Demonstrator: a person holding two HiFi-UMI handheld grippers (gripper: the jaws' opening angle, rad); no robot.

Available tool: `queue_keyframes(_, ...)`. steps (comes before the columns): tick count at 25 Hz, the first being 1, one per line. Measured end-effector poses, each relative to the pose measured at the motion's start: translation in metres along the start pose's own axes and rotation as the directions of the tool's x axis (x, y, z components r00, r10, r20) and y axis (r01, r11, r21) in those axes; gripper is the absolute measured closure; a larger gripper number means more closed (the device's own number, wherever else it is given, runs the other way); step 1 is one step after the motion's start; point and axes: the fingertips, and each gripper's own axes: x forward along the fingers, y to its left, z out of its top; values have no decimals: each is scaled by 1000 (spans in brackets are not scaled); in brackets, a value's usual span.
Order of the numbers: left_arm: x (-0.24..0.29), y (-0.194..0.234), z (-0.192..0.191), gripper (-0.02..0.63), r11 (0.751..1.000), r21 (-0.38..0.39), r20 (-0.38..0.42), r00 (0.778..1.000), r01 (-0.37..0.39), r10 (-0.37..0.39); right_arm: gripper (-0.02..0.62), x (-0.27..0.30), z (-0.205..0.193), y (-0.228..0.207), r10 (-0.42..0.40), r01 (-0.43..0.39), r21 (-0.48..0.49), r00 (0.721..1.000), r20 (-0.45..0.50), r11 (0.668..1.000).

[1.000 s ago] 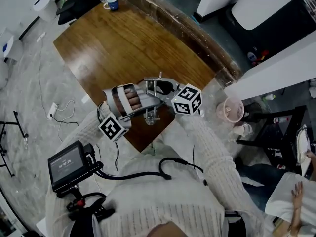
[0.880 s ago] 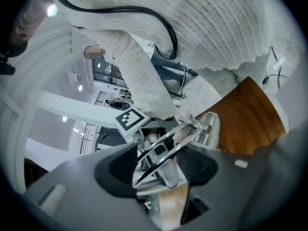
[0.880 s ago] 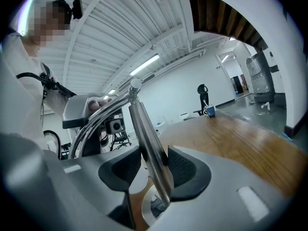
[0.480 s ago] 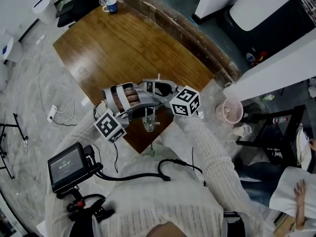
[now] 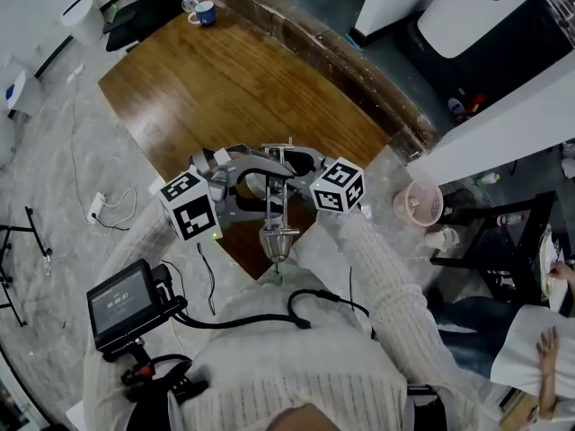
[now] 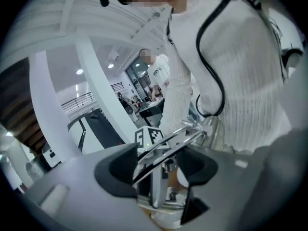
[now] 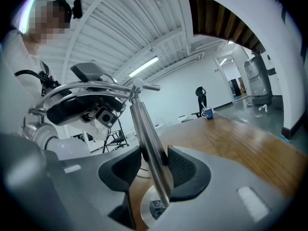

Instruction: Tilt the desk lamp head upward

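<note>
A chrome desk lamp stands at the near edge of the wooden table (image 5: pixel 225 79). Its thin double arm (image 5: pixel 277 191) runs from the wing-nut joint (image 5: pixel 289 146) toward me and ends in the silver cone head (image 5: pixel 278 241). My right gripper (image 5: pixel 296 167) is shut on the upright pole (image 7: pixel 147 134), with both pads (image 7: pixel 185 165) pressed to it, low on the pole. The left gripper (image 5: pixel 244 180) is shut on the arm rods (image 6: pixel 173 141), which cross slantwise between its jaws. Beyond them, the head (image 6: pixel 214 129) sits against my white sweater. The lamp base is mostly hidden.
A mug (image 5: pixel 203 9) stands at the table's far corner. To the right of the table, on the floor, is a pink bin (image 5: pixel 418 200). A screen device (image 5: pixel 126 299) hangs at my left side, with a cable (image 5: pixel 103 205) on the floor beyond it.
My left gripper has swung round the lamp toward me, carrying the arm with it. The lamp head has moved out past the table's near edge. The right gripper has stayed on the pole.
</note>
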Motion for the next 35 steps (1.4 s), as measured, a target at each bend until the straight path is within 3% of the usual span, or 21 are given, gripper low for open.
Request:
queue_keyframes(5,-10,17,10,353,981,-191,119,993,38,-16,430,1,1,1,-9,9,2,1000,10,1000)
queue_keyframes(9,-21,37,21,360,916,-389,228,974,96,-5,430,1,0,4,-21,21,11,1000,16,1000)
queue_keyframes(13,-29,54,22,367,858,-498,287,958,128,25,430,1,2,5,-23,22,12,1000,18,1000)
queue_keyframes(22,-43,89,15,360,641,-741,370,918,200,142,431,3,4,8,-21,21,5,1000,10,1000)
queue_keyframes(27,-46,99,12,352,557,-798,383,907,230,173,431,4,5,10,-20,20,11,1000,23,1000)
queue_keyframes(35,-52,121,-3,341,344,-905,355,890,251,286,431,5,7,10,-33,32,26,999,41,999)
